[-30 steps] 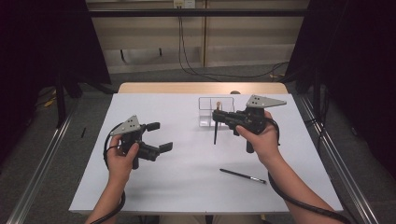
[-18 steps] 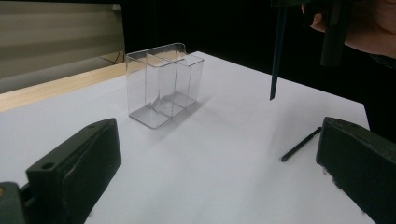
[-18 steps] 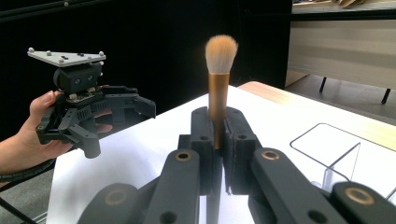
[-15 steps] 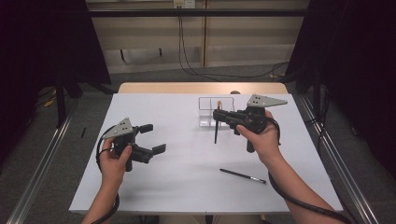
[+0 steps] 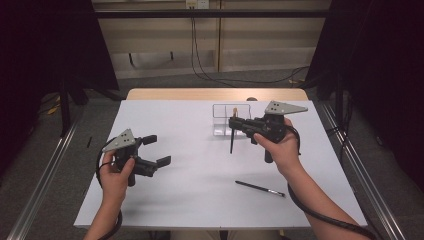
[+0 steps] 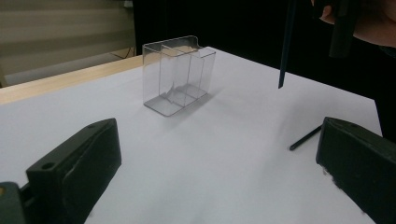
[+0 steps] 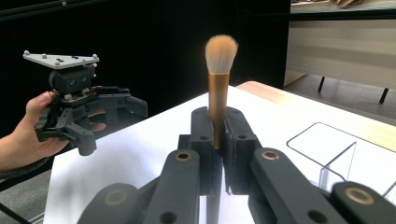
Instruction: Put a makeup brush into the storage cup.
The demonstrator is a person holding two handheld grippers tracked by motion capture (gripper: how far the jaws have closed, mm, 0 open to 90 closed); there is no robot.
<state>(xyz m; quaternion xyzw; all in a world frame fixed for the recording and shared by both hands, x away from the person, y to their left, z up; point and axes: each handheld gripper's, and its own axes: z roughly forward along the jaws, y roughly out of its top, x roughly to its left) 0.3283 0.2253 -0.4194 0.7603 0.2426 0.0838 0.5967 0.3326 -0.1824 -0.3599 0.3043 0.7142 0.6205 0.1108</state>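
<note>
Brush (image 7: 219, 88) | upright, clamped at its copper ferrule in right gripper (image 7: 218, 135), just in front of clear organizer (image 5: 231, 119) | light, stiff, slick handle, soft bristles: grip ferrule | left gripper (image 5: 156, 150) jaws apart, empty, well left of organizer

On the white bench (image 5: 200, 130) the right tongs (image 5: 233, 123) sit at about two o'clock, closed on a makeup brush (image 5: 232, 140) that hangs upright, its dark handle pointing down just in front of the clear organiser (image 5: 223, 107) at one o'clock. The left tongs (image 5: 156, 150) are held at about nine o'clock, jaws apart with nothing between them, well apart from the right ones. A thin dark brush (image 5: 260, 188) lies flat on the bench at about five o'clock, near the person's right forearm.
</note>
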